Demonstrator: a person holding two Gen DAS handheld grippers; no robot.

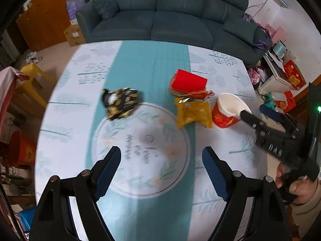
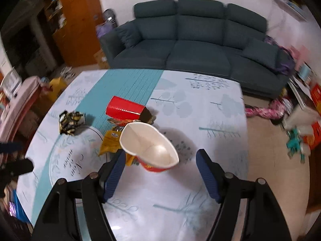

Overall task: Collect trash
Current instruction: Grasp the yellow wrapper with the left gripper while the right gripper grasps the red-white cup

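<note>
1. Right tool (image 2: 159, 156): spread wide, holding nothing. The squashed red paper cup with white interior (image 2: 149, 147) stands on the tabletop between its fingers, near the right edge. From the left wrist view one finger seems to reach the cup's rim, though blur leaves contact uncertain.
2. Left tool (image 1: 161, 158): also spread wide and empty, poised above the circular print at the tabletop's centre.
3. Remaining trash: crumpled black-and-gold foil wrapper (image 1: 120, 103) left of centre; flat yellow plastic snack packet (image 1: 193, 114) just beside the cup; red cardboard box (image 1: 189, 82) behind it, lying over further wrappers.
4. Risk, judged: the cup is light and already deformed. A finger striking its rim would likely tip it or push it toward the right edge; closing hard would probably crush it further and let it slip out.
5. Risk, judged: the yellow packet lies under or against the cup's base and may be dragged along.
6. Surface: glossy pale tablecloth (image 2: 200, 120) with teal band and tree motifs; likely slippery.
7. Room: dark teal three-seat sofa (image 2: 200, 46) beyond the far edge; orange wooden cabinet (image 2: 78, 24) at left; cluttered floor at right.
</note>
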